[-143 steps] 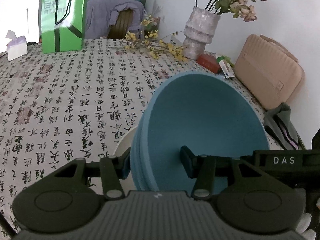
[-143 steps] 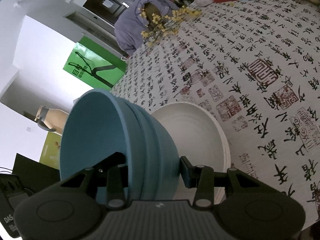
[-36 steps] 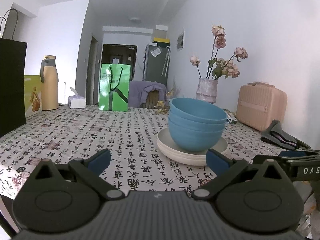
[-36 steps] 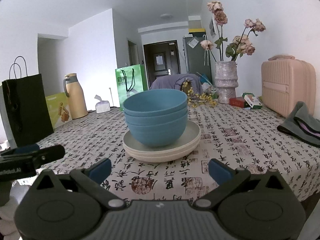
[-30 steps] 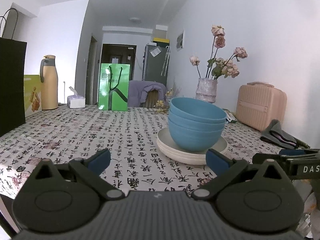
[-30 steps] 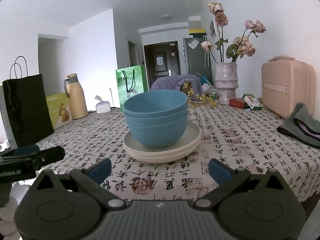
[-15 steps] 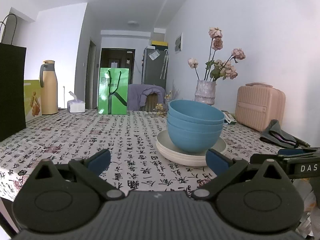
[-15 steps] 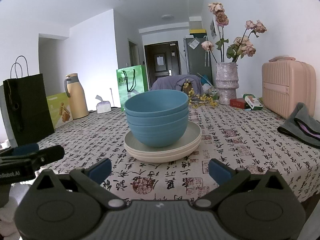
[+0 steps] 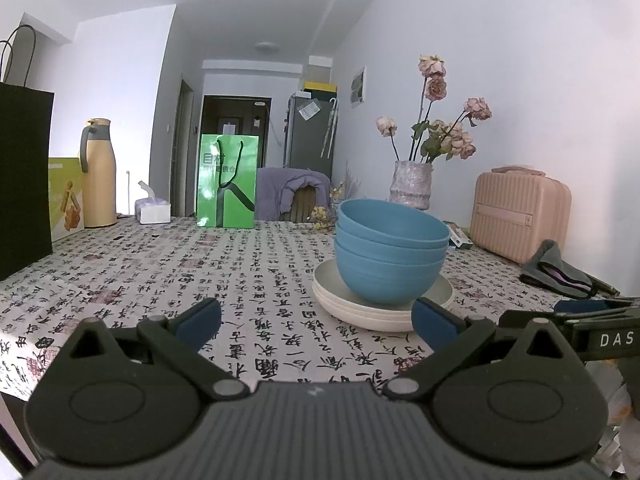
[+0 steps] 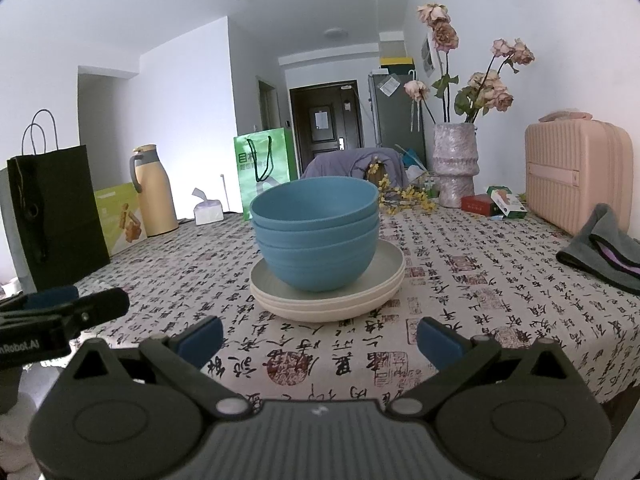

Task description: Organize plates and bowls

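Where plates lie stacked, blue bowls nest, apparently three.

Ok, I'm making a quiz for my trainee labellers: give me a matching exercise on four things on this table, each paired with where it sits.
Things:
1. blue bowls
2. cream plates
3. flower vase
4. green bag

Places:
A. far end of the table, in front of the dark door
B. directly on the patterned tablecloth, under a stack
C. nested together, on top of a stack
D. by the right wall, next to the pink case

Pairs: 1-C, 2-B, 3-D, 4-A
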A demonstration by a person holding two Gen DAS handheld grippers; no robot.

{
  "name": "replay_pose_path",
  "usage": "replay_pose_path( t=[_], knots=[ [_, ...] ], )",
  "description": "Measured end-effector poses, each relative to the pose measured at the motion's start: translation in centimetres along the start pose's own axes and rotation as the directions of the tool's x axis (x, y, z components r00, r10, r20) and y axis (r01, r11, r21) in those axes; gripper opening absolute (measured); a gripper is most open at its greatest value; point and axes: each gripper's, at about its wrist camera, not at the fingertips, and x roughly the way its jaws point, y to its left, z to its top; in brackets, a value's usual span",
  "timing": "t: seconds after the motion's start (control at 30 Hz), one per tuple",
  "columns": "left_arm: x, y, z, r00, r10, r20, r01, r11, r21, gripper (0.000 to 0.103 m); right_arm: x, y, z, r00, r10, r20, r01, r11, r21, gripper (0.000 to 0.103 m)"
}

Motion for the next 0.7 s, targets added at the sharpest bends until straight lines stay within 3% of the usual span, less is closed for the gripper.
replay_pose_path(
  t=[0.7],
  knots=[
    [-0.25, 0.29, -0.12, 1.0, -0.008, 0.009, 0.008, 1.0, -0.019, 0.103, 0.06, 0.13, -0.38, 1.0, 0.006, -0.008, -0.006, 1.0, -0.001, 0.103]
  ],
)
